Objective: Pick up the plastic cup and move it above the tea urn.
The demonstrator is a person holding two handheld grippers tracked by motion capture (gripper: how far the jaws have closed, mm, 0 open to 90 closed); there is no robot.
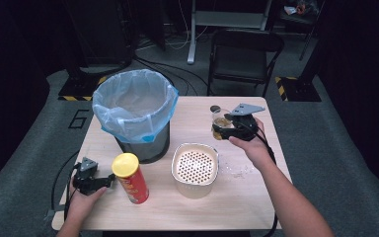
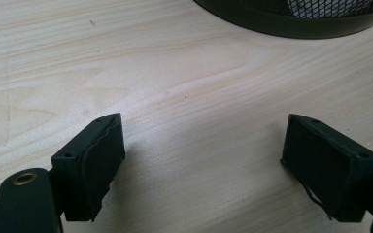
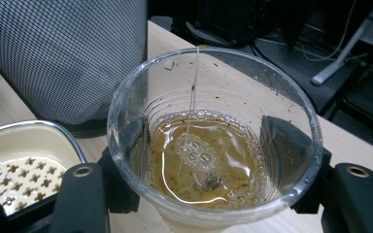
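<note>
Cup [image 3: 213, 145] base cut off by the right gripper view's bottom edge; bin [image 2: 296, 17] cropped at left gripper view's top.

Clear plastic cup [image 3: 213, 145], upright, holds amber tea with a submerged teabag.

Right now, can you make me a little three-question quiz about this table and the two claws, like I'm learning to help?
1. True or false: the right claw is shut on the clear cup of brown liquid.
2. What stands nearest the left claw? A) the lined bin B) the red chip can C) the white strainer box
3. Fill in: the left claw's jaws are ____ with bare table between them.

Key: 1 true. 2 B. 3 open.
</note>
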